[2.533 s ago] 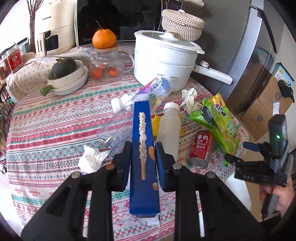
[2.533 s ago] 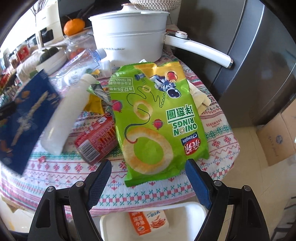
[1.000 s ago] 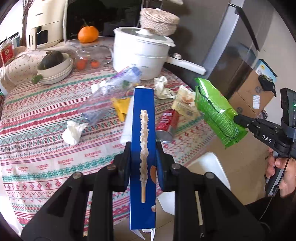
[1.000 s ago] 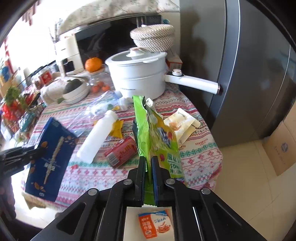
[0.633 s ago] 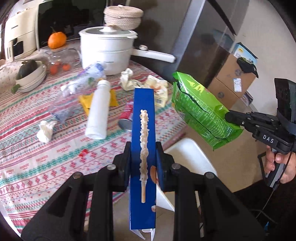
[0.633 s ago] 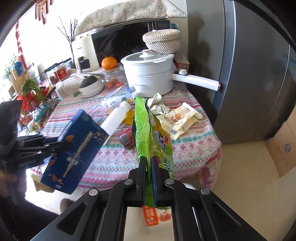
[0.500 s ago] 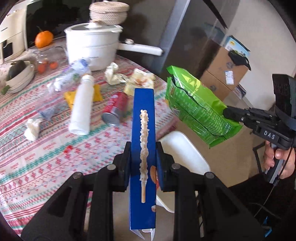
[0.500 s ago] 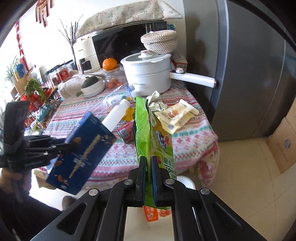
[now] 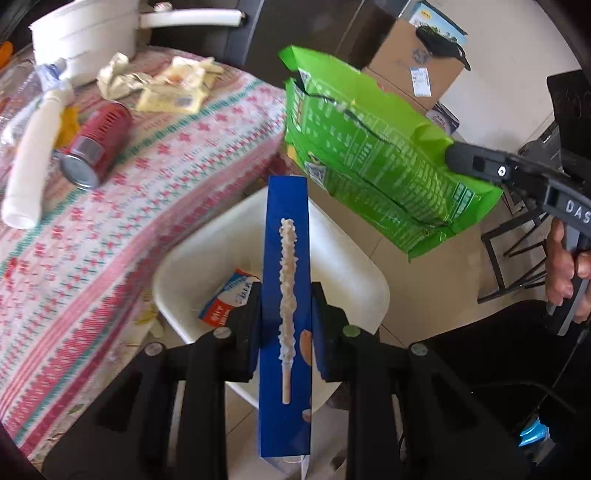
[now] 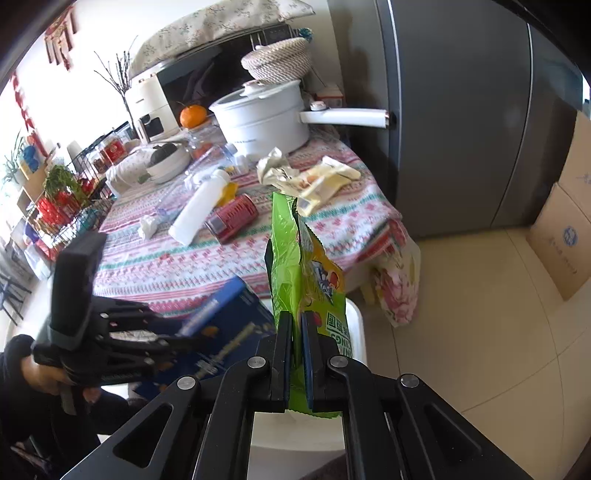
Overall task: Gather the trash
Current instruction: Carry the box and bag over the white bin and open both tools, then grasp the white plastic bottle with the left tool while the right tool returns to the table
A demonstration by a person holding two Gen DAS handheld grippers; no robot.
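Left claw grips tightly a blue box above the white bin; right claw, closed, pinches a green snack bag beside it.

Bin sits on the floor just off the table edge, a carton lying inside it. Box is clamped in the left gripper, above the bin. Chip bag is pinched by the right gripper, to the right of the box and also over the bin. On the table: can on its side, bottle left of it, wrappers behind, pot at the back. Cardboard boxes on the floor beyond the bag.
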